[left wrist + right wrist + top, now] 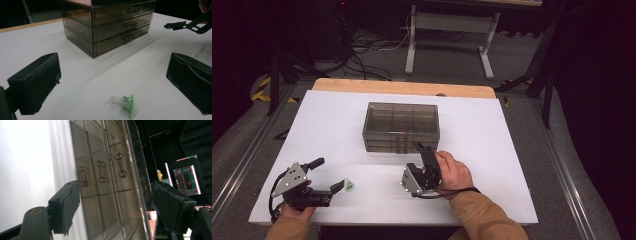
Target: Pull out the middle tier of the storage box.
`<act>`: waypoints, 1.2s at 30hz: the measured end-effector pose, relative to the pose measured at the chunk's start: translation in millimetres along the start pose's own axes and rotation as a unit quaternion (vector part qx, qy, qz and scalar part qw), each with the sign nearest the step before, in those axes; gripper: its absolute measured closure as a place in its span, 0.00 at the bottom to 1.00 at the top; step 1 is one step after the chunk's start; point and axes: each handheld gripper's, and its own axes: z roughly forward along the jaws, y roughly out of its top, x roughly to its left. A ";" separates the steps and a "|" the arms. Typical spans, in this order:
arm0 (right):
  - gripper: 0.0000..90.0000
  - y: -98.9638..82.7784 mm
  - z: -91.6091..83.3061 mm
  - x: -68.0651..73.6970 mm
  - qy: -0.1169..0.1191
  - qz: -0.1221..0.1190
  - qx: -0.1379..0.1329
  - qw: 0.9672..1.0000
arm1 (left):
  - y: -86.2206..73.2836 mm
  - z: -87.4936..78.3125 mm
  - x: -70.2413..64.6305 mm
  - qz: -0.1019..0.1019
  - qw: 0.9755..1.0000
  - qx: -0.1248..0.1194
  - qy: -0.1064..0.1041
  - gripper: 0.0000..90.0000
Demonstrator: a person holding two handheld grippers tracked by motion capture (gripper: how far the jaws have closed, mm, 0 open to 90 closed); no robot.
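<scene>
Fingers, right gripper [421, 150]: spread, nothing between them, rolled on its side and aimed at the drawer fronts of the smoked drawer box [401, 126].
Fingers, left gripper [328, 176]: spread wide, empty, held low over the table [492, 150], with the small clear-and-green clip [348, 185] lying just ahead of them.
Drawer box: three stacked drawers, all shut; the handles [101, 171] sit in a column near the front's middle.
Clip: on bare table near the front-left corner, well apart from the box.
Likely step: right fingers closing on one handle to draw it out.
Risk, wrong handle: handles sit close together, so a slight tilt may catch the neighbouring one.
Risk, sliding box: a light box may slide toward the person when pulled, since nothing braces it.
Risk, clip: small and flat; may skid from closing fingers.
Edges: clip lies near the table's front edge.
Open room: broad bare surface in front of the box.
</scene>
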 end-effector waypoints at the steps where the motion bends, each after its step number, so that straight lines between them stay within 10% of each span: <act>1: 0.27 0.8 0.4 0.8 -0.003 -0.005 0.001 1.000 | 0.0 -0.1 0.1 0.000 1.000 0.000 0.000 0.01; 36: 0.35 19.6 20.4 32.5 -0.075 -0.108 0.028 0.991 | 0.5 -1.6 0.6 -0.005 1.000 0.002 -0.002 0.01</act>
